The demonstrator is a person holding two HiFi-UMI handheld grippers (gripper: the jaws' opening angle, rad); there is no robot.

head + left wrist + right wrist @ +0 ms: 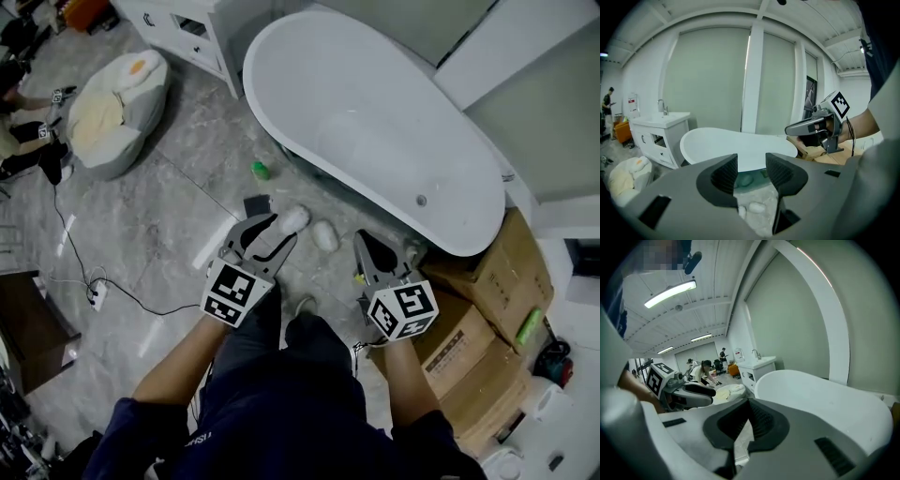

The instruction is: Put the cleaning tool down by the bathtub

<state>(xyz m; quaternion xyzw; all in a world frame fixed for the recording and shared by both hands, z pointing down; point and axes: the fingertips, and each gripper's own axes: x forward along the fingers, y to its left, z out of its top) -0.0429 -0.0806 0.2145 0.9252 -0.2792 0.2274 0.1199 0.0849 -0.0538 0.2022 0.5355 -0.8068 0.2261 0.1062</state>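
Note:
The white freestanding bathtub (375, 112) stands ahead of me, empty; it also shows in the left gripper view (740, 145) and the right gripper view (820, 394). My left gripper (272, 228) (751, 166) hovers over the floor beside the tub, open, with nothing between its jaws. Level with it, my right gripper (367, 242) (745, 414) is shut and holds nothing. A small green object (261, 170) lies on the floor by the tub's side. Two white rounded objects (294, 218) (325, 235) lie on the tiles between the grippers. I cannot tell which item is the cleaning tool.
Cardboard boxes (487, 309) stand to the right of the tub. A white vanity cabinet (187, 28) sits at the back left, with a white beanbag (117, 108) beside it. A cable and power strip (94, 295) trail across the marble floor. People are at the far left (19, 131).

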